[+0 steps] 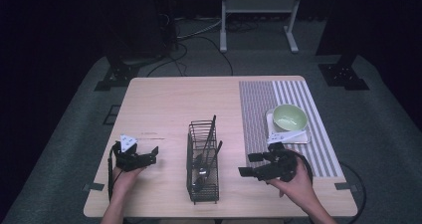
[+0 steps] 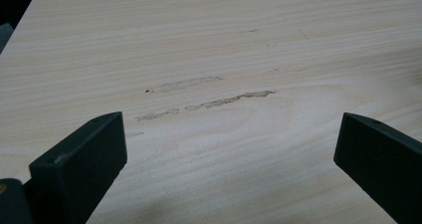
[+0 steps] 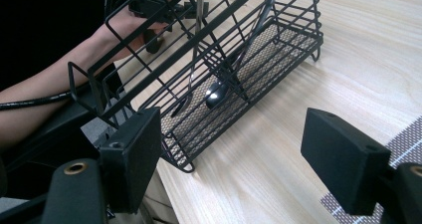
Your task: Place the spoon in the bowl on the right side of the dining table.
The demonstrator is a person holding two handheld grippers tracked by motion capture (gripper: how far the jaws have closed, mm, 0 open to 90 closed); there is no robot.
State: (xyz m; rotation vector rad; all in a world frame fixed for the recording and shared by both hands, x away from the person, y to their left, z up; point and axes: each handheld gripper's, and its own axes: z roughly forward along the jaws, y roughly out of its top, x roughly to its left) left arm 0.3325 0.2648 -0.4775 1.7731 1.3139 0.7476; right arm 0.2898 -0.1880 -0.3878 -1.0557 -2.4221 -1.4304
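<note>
Counter is seen carrying a striped mat right of the wire caddy; green bowl rests on it. Left gripper and right gripper are held released, empty, flanking the caddy.

We note a wire basket at mid-bench holding utensils; right of it a mat, on which a bowl sits on a plate.

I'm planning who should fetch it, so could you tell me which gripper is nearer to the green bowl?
Right. The right gripper sits just toward the person from the green bowl, beside the striped placemat; the left gripper is across the wire cutlery basket.
</note>
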